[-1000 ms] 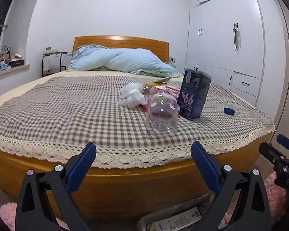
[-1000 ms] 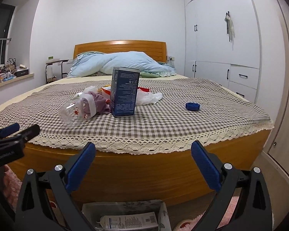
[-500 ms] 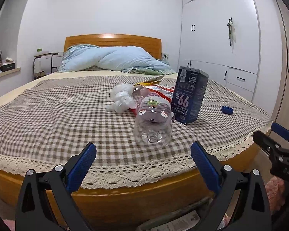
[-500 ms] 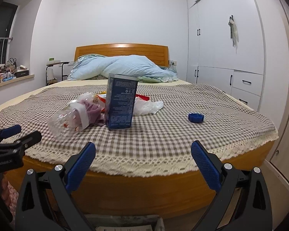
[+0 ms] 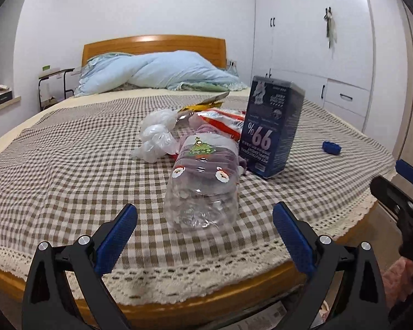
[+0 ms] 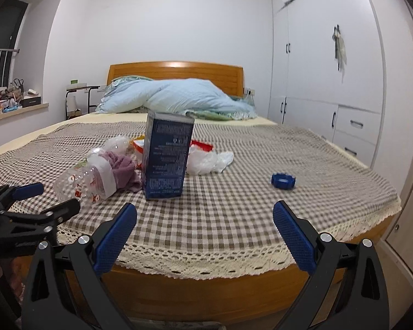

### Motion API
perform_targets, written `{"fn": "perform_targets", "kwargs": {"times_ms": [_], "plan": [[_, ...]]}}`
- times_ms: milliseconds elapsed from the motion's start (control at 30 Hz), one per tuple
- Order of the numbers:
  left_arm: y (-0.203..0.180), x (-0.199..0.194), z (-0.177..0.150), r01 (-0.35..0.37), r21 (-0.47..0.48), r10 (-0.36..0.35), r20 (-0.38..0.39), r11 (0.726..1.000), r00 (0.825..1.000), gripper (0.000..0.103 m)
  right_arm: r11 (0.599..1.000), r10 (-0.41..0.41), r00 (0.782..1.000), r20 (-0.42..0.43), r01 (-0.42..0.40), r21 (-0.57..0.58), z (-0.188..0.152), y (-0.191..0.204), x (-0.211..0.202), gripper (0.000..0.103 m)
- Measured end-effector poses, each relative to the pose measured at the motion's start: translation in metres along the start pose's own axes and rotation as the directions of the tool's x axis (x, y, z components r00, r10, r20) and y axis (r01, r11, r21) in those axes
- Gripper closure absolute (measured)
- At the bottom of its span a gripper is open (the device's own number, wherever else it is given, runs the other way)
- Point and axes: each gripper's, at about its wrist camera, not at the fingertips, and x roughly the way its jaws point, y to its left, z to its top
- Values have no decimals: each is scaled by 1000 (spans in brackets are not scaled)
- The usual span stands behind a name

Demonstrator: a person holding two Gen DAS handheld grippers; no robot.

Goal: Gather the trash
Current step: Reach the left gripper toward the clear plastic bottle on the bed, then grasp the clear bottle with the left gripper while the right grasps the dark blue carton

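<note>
On the checked bedspread (image 5: 55,165) you've got the trash pile: a tall dark blue carton (image 5: 271,129) standing upright, a clear plastic bottle (image 5: 203,184) lying just beside it, crumpled white bags (image 5: 155,134) behind, and a blue cap (image 5: 331,147) well apart. Your left gripper (image 5: 203,227) gapes wide right at the bottle's base; your right gripper (image 6: 205,227) is spread too, holding nothing.

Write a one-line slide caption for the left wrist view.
Open left gripper lined up on a clear plastic bottle lying on the checked bedspread, beside an upright blue carton.
</note>
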Motion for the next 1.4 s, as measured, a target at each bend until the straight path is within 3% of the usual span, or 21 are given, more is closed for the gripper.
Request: {"fn": "perform_targets", "kwargs": {"times_ms": [233, 400, 533, 600, 667, 767, 1000, 1200, 1400], "plan": [[6, 24, 14, -24, 16, 25, -58, 1000, 998, 8, 1000, 8, 1000, -12, -9, -13, 1, 10, 11, 8], [4, 33, 22, -33, 15, 34, -78, 999, 996, 9, 1000, 15, 999, -44, -14, 10, -14, 12, 7, 8], [9, 39, 29, -2, -25, 0, -110, 1000, 994, 11, 999, 31, 995, -95, -27, 44, -36, 7, 10, 8], [11, 39, 32, 10, -34, -14, -114, 999, 993, 21, 998, 34, 992, -118, -28, 55, -44, 2, 10, 8], [11, 38, 36, 22, -32, -25, -112, 999, 993, 42, 998, 32, 991, -129, -25, 57, -49, 2, 9, 8], [22, 49, 39, 19, -34, -22, -108, 999, 994, 42, 999, 26, 990, -139, -20, 46, -53, 6, 8, 8], [33, 42, 32, 61, -110, -76, -135, 992, 988, 43, 1000, 12, 988, -152, -12, 2, -54, 26, 6, 8], [37, 28, 39, 85, -115, -99, -122, 990, 988, 43, 1000, 13, 985, -169, -16, -20, -50, 33, 7, 8], [53, 19, 50, 66, -121, -81, -122, 990, 989, 43, 999, 9, 986, -167, -15, -40, -50, 37, 3, 8]]}}
